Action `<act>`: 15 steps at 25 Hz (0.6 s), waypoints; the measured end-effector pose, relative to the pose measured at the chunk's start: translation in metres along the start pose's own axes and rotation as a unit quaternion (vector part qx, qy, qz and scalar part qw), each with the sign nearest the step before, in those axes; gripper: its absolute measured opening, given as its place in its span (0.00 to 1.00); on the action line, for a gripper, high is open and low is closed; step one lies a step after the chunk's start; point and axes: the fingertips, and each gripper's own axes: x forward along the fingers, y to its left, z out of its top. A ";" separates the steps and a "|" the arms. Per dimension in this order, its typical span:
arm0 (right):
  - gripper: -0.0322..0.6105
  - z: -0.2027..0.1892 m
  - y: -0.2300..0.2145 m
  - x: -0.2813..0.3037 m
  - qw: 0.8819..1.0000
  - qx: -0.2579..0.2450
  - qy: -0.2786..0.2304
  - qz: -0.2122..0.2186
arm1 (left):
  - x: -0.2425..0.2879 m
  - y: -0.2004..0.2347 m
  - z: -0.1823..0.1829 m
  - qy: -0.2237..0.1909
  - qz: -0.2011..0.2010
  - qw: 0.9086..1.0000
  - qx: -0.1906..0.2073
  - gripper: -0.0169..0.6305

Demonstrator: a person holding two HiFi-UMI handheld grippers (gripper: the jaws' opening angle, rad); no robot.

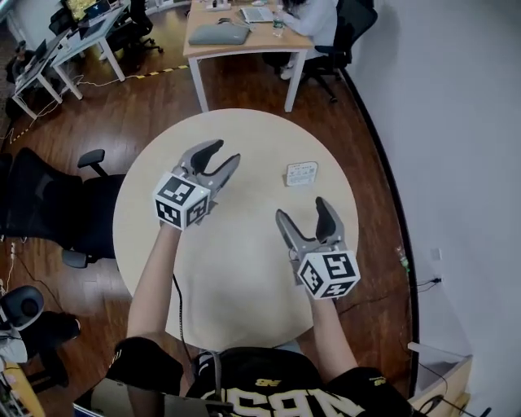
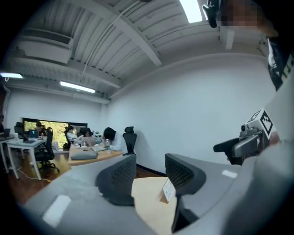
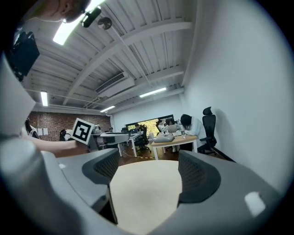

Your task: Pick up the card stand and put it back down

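Card stand (image 1: 301, 173), small, white, upright, sits on the round beige table (image 1: 244, 277) toward its far right; rows of print on its face are too fine to read. Nothing touches it. To its left the grey left gripper (image 1: 225, 152), with a black-and-white square-marker cube, hovers over the tabletop well apart from it, fingers partly spread and nothing between the pads. In the left gripper view the card stand (image 2: 168, 190) shows beyond the gap, by the edge of the right-hand finger, no contact. The grey right gripper (image 1: 302, 209), same marker cube, is nearer the person and clear of the card stand, fingers wide with only bare tabletop between them. Pale lettering on the person's black shirt (image 1: 277, 399) is cut off by the frame edge, unreadable. Black office chair (image 1: 49, 212) left of the table, light wood desk (image 1: 269, 39) beyond it with a seated person in a white top (image 1: 313, 16), dark wood floor (image 1: 163, 98).
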 end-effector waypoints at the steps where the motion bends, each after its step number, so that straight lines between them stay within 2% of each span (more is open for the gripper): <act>1: 0.69 0.005 0.008 0.001 1.000 -0.006 -0.004 0.004 | -0.017 -0.001 0.005 -0.009 0.021 1.000 -0.002 0.34; 4: 0.69 0.020 0.026 0.002 1.000 -0.016 -0.017 0.015 | -0.066 -0.005 0.016 -0.031 0.084 0.996 -0.012 0.34; 9: 0.69 0.038 0.050 0.004 0.998 -0.044 -0.031 0.044 | -0.122 -0.021 0.030 -0.064 0.157 0.985 -0.022 0.35; 15: 0.69 0.039 0.067 -0.006 0.995 -0.052 -0.037 0.078 | -0.173 -0.043 0.029 -0.108 0.263 0.958 -0.038 0.35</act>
